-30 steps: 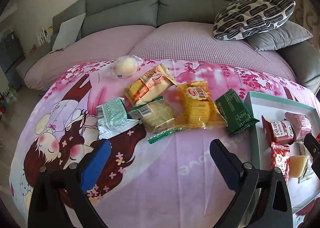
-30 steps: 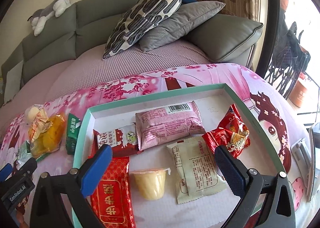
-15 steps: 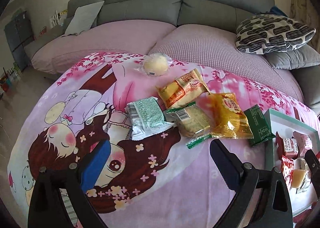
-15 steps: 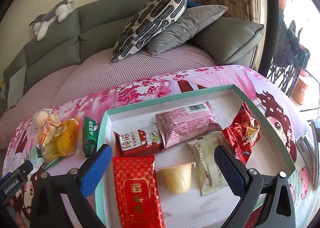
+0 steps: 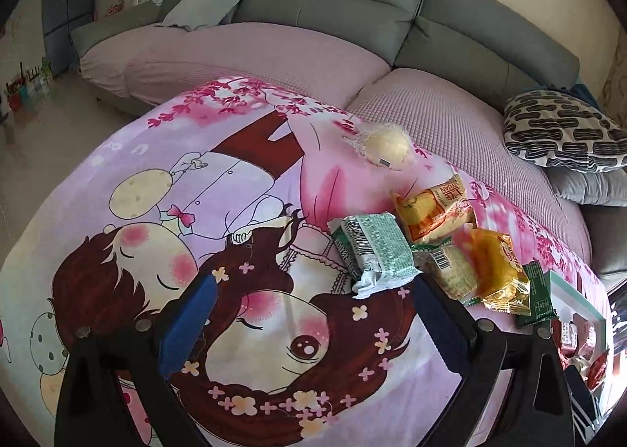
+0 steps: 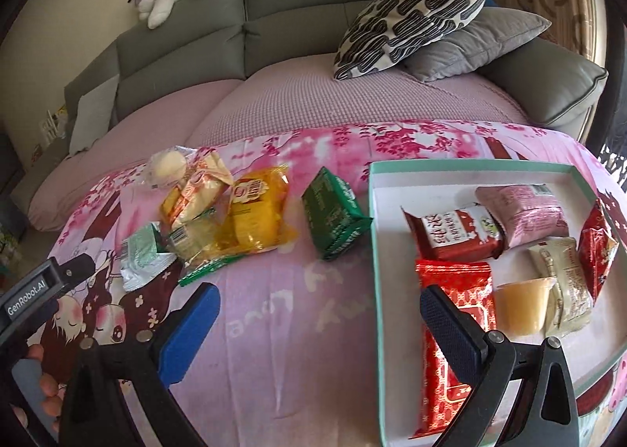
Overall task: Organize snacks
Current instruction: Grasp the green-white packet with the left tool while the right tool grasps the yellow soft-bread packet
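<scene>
1. Left wrist view: my left gripper (image 5: 309, 302) hangs with fingers apart, holding nothing, above the blanket (image 5: 243, 211). Loose snacks remain near its right finger: light green packet (image 5: 372, 251), orange packet (image 5: 435, 211), yellow packet (image 5: 497, 270).
2. Right wrist view: my right gripper (image 6: 319, 313) is likewise spread and empty. The tray (image 6: 376, 235) holds six snacks; the dark green packet (image 6: 333, 215) lies just beside it. Judged roughly half done.

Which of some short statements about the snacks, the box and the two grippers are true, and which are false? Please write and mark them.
1. The dark green packet lies inside the mint-rimmed white box. False: it lies on the cloth beside the box.
2. The right gripper is open and holds nothing. True.
3. The yellow jelly cup stands in the box. True.
4. The left gripper holds the pale green foil packet. False: it is open and empty.
5. The round wrapped bun lies on the cloth. True.
</scene>
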A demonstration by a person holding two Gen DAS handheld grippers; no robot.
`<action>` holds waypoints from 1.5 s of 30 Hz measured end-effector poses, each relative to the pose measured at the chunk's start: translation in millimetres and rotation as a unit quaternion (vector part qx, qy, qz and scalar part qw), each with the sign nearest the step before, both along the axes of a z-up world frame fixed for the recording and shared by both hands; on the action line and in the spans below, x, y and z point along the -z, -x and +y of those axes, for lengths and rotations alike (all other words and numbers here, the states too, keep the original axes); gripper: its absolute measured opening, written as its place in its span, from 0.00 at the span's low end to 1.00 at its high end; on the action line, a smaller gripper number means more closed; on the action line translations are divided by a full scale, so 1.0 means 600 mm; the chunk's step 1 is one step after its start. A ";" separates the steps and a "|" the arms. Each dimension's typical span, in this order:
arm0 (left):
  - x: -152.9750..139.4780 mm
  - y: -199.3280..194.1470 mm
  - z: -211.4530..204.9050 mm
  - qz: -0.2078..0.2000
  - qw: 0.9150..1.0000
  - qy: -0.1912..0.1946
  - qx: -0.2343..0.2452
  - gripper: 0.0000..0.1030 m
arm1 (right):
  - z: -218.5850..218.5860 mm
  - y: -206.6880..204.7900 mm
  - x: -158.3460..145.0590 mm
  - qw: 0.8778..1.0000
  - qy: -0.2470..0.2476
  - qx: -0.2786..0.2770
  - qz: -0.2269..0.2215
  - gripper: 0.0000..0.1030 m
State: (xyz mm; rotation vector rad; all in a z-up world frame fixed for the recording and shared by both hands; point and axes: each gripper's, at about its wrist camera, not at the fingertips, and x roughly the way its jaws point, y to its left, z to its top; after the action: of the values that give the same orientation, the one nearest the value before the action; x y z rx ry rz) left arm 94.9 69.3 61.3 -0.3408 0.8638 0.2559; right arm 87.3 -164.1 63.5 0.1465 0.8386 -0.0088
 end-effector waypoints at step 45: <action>0.082 -0.136 -0.043 0.050 0.998 0.023 0.043 0.79 | 0.070 -0.159 0.046 0.996 0.036 -0.069 0.035 0.59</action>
State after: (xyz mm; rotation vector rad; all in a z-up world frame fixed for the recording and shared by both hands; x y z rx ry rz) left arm 176.4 43.6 12.2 -0.3340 0.9814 0.1741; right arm 182.6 -122.4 36.0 0.0211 0.9166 0.0862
